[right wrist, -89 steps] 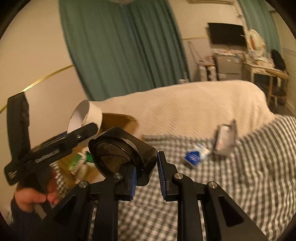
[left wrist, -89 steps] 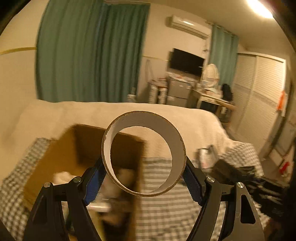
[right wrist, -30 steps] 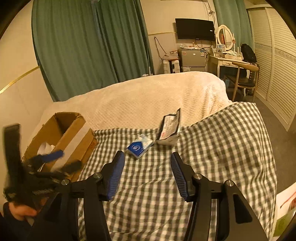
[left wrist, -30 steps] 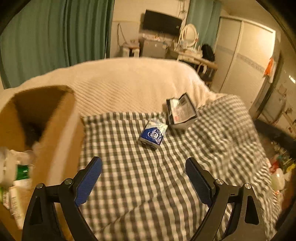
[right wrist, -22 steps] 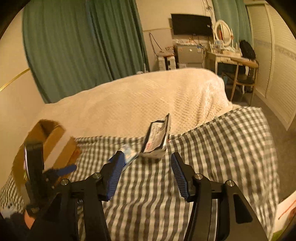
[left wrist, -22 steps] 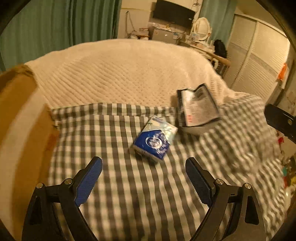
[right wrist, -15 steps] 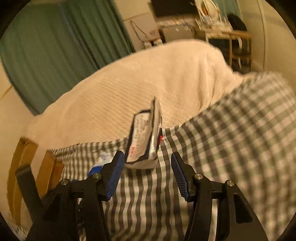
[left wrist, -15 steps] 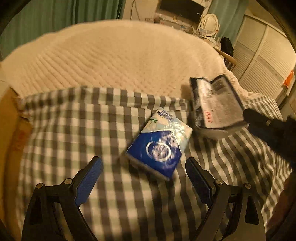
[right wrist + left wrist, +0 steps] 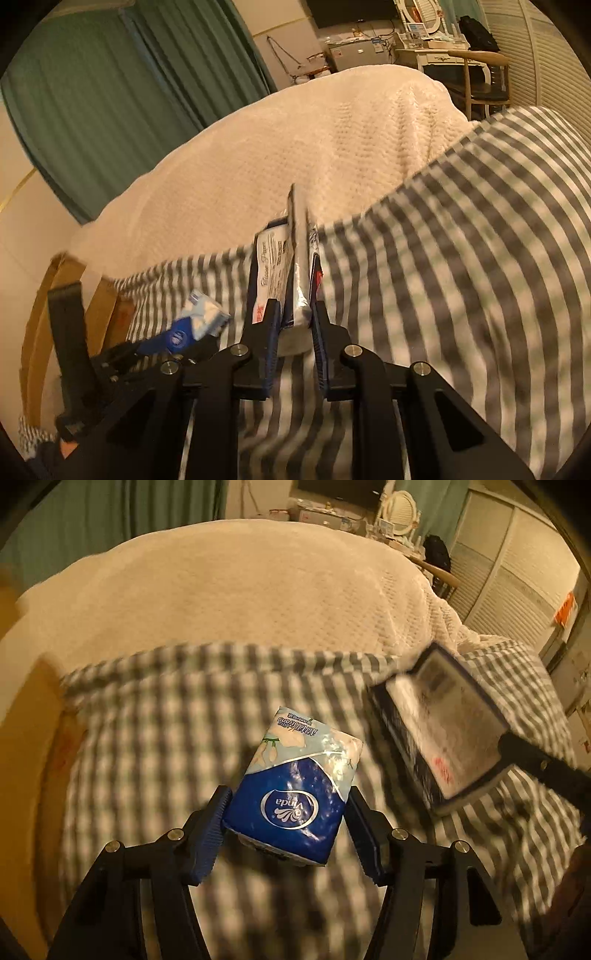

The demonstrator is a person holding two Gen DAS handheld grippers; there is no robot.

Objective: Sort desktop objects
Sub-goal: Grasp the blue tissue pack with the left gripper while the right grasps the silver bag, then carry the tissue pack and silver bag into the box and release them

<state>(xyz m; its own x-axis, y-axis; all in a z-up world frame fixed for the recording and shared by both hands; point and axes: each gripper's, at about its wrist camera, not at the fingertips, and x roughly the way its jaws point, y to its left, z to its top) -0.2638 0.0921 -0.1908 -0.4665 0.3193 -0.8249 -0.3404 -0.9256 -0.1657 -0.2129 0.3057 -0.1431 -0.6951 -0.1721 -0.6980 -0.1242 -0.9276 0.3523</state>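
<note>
A blue and white tissue pack (image 9: 295, 775) lies tilted on the grey-checked cloth (image 9: 147, 720). My left gripper (image 9: 287, 795) is closing on it, and both blue pads touch its sides. To its right a dark pack of wipes (image 9: 439, 734) with a white label stands on its edge. In the right wrist view my right gripper (image 9: 295, 314) is closing on the wipes pack (image 9: 275, 266), whose lower end is pinched between the pads. The tissue pack (image 9: 192, 328) shows there at the left.
A brown cardboard box (image 9: 22, 775) stands at the left edge of the cloth. A cream quilted blanket (image 9: 240, 590) covers the surface behind the packs. Green curtains (image 9: 110, 92), a desk and a chair (image 9: 480, 74) stand farther back.
Both grippers have come down and forward onto the packs. The left jaws narrowed around the tissue pack, the right jaws around the wipes pack. The box has slid to the left edge of view.
</note>
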